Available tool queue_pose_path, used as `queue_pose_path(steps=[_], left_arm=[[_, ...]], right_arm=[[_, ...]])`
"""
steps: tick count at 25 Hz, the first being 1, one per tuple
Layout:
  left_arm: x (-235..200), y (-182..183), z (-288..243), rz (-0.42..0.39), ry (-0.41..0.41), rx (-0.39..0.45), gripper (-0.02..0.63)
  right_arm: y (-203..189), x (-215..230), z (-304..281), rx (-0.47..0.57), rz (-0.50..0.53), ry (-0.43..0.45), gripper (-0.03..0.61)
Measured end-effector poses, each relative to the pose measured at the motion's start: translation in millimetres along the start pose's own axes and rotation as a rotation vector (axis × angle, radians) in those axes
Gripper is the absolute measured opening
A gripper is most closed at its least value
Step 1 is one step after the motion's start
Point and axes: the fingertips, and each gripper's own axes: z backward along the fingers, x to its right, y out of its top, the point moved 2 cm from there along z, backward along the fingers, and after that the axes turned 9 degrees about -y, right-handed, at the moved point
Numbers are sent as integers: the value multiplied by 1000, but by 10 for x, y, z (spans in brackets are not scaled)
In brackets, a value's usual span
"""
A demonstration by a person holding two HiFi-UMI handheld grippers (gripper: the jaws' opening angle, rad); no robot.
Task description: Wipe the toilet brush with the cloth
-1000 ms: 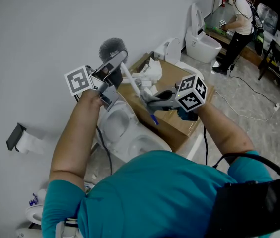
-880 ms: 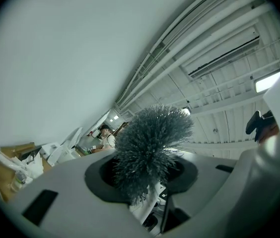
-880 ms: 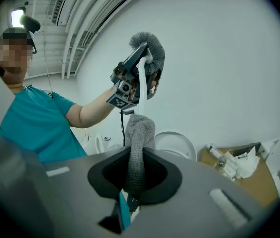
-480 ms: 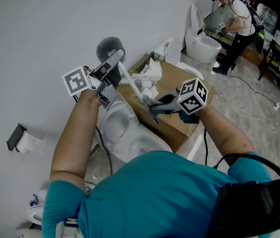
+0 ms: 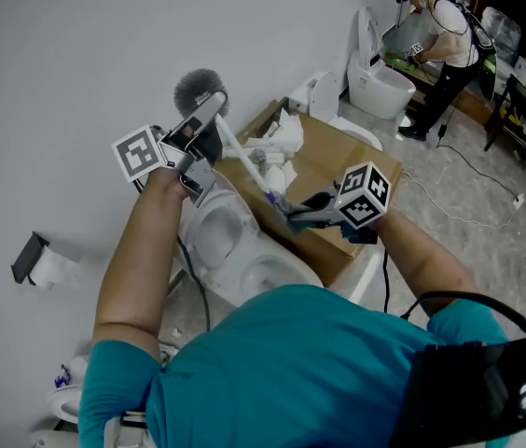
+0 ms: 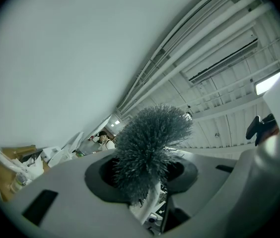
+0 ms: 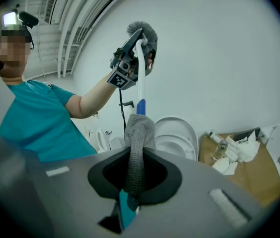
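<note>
Toilet brush point(image 7: 141, 83) is slanting head-up in the left gripper's point(image 5: 205, 118) clamp, right gripper point(image 5: 284, 210) pinching cloth point(image 7: 139, 133) against its lower handle.

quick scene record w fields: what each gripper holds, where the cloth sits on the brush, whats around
left gripper: shut on the toilet brush, just below its grey bristle head, held head-up
right gripper: shut on the cloth
cloth position: grey, against the lower end of the white handle, at its blue section
under the brush: white toilet
nearby: cardboard box with white clutter on top
</note>
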Motion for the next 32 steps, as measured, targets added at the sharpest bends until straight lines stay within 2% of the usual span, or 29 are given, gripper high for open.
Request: queue_pose_path(steps=[8, 10, 12, 13, 15, 18, 21, 24, 26, 29, 32], left_arm=[[-20, 105, 88, -14, 31, 61, 160], [-100, 166, 179, -49, 89, 81, 160], [-233, 172, 278, -106, 184, 78, 160], [-295, 146, 306, -126, 229, 73, 160], [-377, 63, 302, -133, 282, 66, 160], [-472, -115, 213, -115, 319, 38, 160], [-518, -307, 81, -104, 338, -5, 160], [-481, -399, -21, -106, 345, -30, 160], [-475, -399, -41, -112, 349, -35, 160], [-507, -407, -44, -126, 365, -50, 160], [-524, -424, -41, -133, 386, -54, 160]], right_arm=[[-320, -3, 105, -54, 8, -38, 18], [-288, 60, 171, -38, 15, -91, 18], [-96, 153, 293, 18, 38, -184, 20], [60, 188, 365, 51, 76, -246, 19], [463, 191, 468, 105, 217, -391, 18], [1073, 87, 455, 153, 479, -611, 18], [1402, 24, 284, 138, 730, -788, 20], [1451, 19, 105, 58, 927, -906, 19], [1451, 66, 31, 5, 1021, -977, 20], [1419, 170, -49, -66, 1102, -1050, 18], [1399, 202, -84, -118, 1140, -1078, 20]])
